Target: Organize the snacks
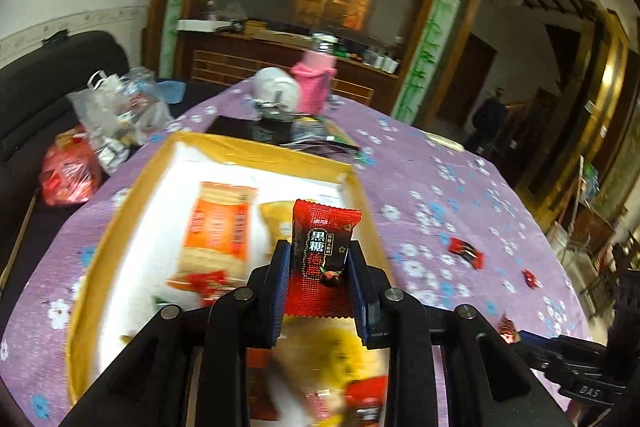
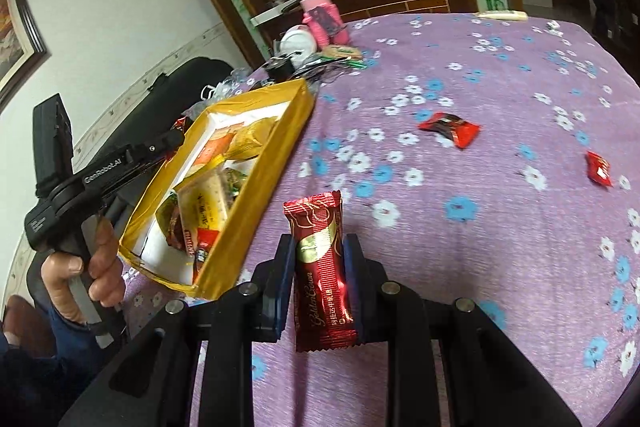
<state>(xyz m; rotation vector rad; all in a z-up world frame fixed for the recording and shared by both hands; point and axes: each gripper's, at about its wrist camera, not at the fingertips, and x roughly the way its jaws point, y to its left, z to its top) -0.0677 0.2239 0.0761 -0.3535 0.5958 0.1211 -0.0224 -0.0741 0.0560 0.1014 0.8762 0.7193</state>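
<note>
Left wrist view: the left gripper (image 1: 320, 267) clamps a light, crinkly candy packet (image 1: 322, 259) mid-body above the box (image 1: 256, 147). The right gripper (image 2: 318, 267) pinches a slippery chocolate bar (image 2: 322, 275) beside the box, likely best held mid-length.

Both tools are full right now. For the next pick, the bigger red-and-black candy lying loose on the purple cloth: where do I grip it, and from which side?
Grip the red-and-black candy across its plump middle, coming straight down from above. It lies flat on the tablecloth, and its crimped ends are thin and floppy.
</note>
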